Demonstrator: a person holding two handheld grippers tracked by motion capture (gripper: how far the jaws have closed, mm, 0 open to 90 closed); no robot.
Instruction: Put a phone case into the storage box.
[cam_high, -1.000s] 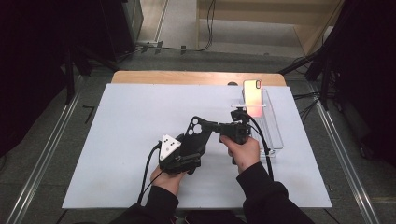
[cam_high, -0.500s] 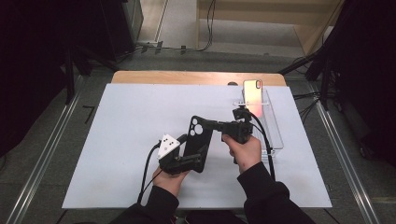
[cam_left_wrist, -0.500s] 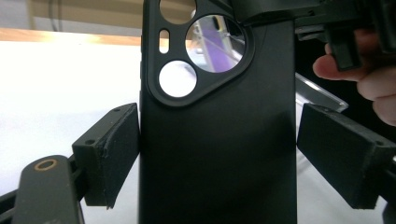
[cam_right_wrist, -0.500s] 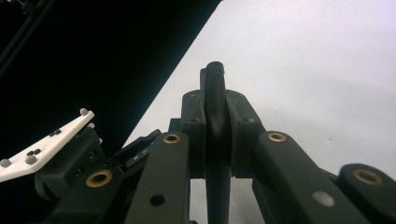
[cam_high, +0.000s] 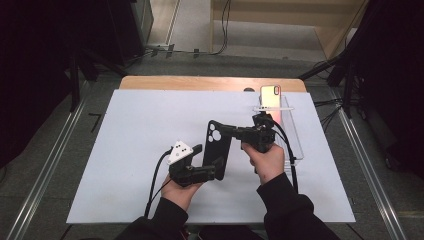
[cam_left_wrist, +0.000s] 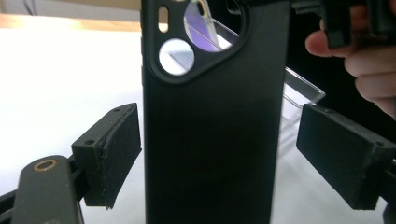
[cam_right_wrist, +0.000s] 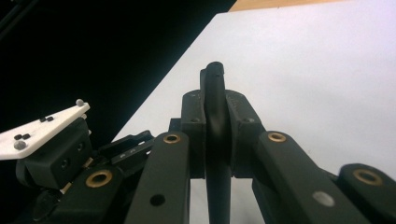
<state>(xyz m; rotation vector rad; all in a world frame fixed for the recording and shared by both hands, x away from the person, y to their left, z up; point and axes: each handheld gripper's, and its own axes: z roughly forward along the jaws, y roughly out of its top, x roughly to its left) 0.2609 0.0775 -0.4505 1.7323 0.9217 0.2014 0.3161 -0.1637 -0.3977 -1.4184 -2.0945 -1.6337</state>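
Note:
A black phone case (cam_high: 218, 145) hangs above the white mat, its camera cutout at the far end. My right gripper (cam_high: 226, 131) is shut on the case's upper edge; the right gripper view shows both pads pressed on the thin case (cam_right_wrist: 215, 93). My left gripper (cam_high: 212, 171) is open around the case's near end. In the left gripper view the case (cam_left_wrist: 215, 140) stands between the pads (cam_left_wrist: 114, 149), with a gap at the right pad. The right hand (cam_left_wrist: 373, 79) is behind it.
A phone (cam_high: 270, 96) stands upright at the far end of a clear plastic tray (cam_high: 295, 142) on the mat's right side. The white mat (cam_high: 125, 135) covers the table. The left gripper's white plate (cam_right_wrist: 46, 123) is nearby.

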